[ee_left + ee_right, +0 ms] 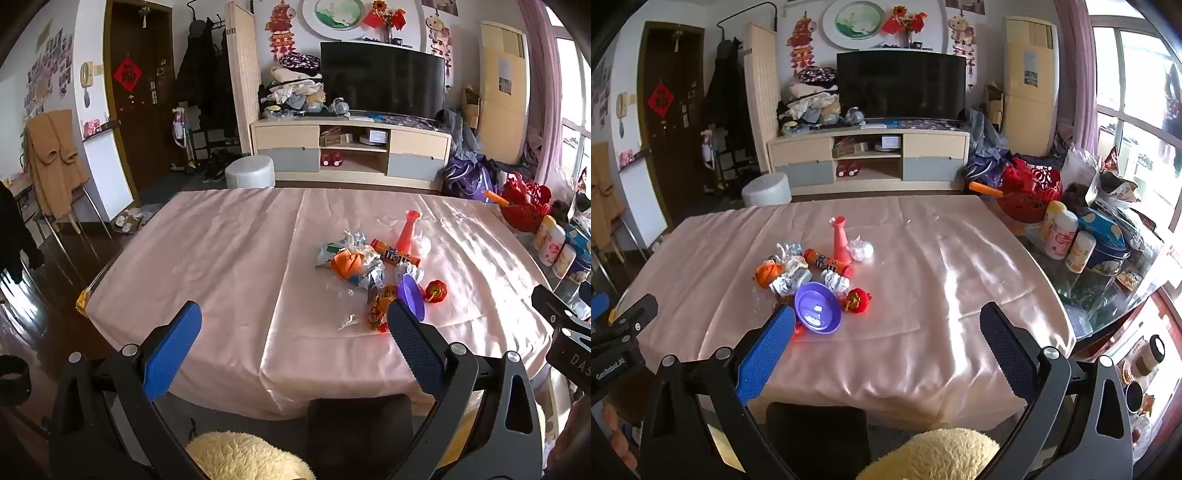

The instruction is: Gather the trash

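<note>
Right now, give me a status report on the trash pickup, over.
Left gripper open, empty. Right gripper open, empty. Trash pile untouched mid-table, beside purple dish and pink vase. Nothing blocks the approach.

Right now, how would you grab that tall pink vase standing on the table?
Grip the pink vase around its narrow neck, just under the flared lip. It stands upright, so the fingers should come in level, one on each side. The right gripper is open and better placed. I would approach from the near right, where the pink tablecloth is bare; the orange candy tube crowds its left base.
</note>
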